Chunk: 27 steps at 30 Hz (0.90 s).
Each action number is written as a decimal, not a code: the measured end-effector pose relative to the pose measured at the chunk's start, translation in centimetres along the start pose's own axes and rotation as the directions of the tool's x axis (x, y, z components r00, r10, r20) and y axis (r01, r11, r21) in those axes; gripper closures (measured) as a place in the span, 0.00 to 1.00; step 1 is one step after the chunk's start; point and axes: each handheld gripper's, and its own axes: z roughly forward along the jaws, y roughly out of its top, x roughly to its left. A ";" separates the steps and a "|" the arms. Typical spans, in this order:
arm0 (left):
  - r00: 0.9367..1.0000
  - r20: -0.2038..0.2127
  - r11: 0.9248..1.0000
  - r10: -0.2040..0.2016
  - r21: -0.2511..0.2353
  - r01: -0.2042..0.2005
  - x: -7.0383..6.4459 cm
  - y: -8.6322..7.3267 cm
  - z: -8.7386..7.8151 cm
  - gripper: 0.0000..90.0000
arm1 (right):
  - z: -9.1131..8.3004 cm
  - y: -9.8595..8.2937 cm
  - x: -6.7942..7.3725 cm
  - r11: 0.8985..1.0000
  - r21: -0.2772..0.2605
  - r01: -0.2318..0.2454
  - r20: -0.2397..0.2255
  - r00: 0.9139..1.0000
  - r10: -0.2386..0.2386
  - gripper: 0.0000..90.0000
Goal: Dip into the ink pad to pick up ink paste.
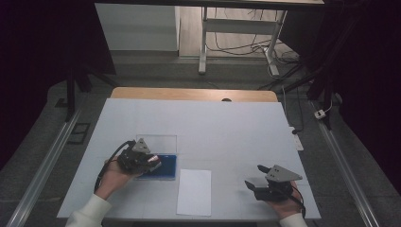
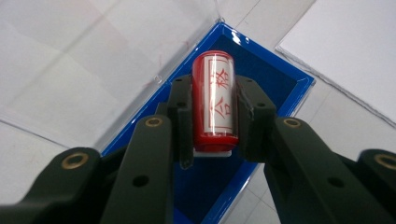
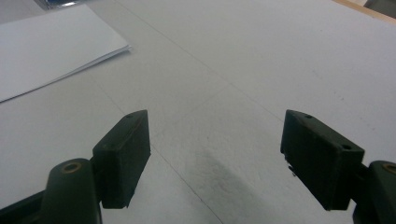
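A red cylindrical stamp (image 2: pixel 215 100) with a white label of red characters sits between the two jaws of my left gripper (image 2: pixel 214 122), which is shut on it just above a blue-lined case (image 2: pixel 261 70). In the high view the left gripper (image 1: pixel 152 162) hovers over the blue case (image 1: pixel 168 171), whose clear lid (image 1: pixel 158 141) lies open behind it. A stack of white paper (image 1: pixel 194 191) lies right of the case. My right gripper (image 1: pixel 255 176) rests near the table's front right with its jaws wide apart; nothing is between them (image 3: pixel 215 154).
The white table top (image 1: pixel 227 127) spreads wide behind both grippers. The paper's corner (image 3: pixel 56 46) lies to the left in the right gripper view. Beyond the table stand a desk frame (image 1: pixel 203 42) and floor cables (image 1: pixel 246 47).
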 end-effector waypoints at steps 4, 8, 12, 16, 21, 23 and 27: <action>1.000 -0.001 1.000 0.002 0.002 -0.002 0.0 0.0 0.1 0.79 | 0.0 0.0 -0.1 1.000 -0.001 -0.001 0.000 1.000 0.001 0.26; 1.000 -0.006 1.000 0.008 0.002 -0.008 -0.1 0.0 0.1 0.79 | 0.0 0.0 0.0 1.000 0.002 0.001 0.000 1.000 -0.001 0.26; 1.000 -0.010 1.000 0.008 0.006 -0.008 -0.2 0.0 0.2 0.79 | 0.0 0.0 0.0 1.000 0.000 0.001 0.001 1.000 -0.001 0.26; 1.000 -0.010 1.000 0.005 0.009 -0.005 -0.1 0.0 0.2 0.79 | 0.0 0.0 0.0 1.000 0.001 0.000 0.001 1.000 0.000 0.26; 1.000 -0.015 1.000 0.006 0.014 -0.006 -0.2 0.0 0.2 0.79 | 0.0 0.0 0.0 1.000 0.004 0.001 0.003 1.000 -0.001 0.26; 1.000 -0.019 1.000 0.008 0.022 -0.007 -0.3 0.1 0.3 0.79 | 0.0 0.0 0.1 1.000 0.005 0.003 0.004 1.000 -0.003 0.26; 1.000 -0.026 0.999 0.013 0.036 -0.012 -0.5 0.1 0.5 0.79 | 0.0 0.1 0.1 1.000 0.004 0.004 0.001 1.000 -0.004 0.26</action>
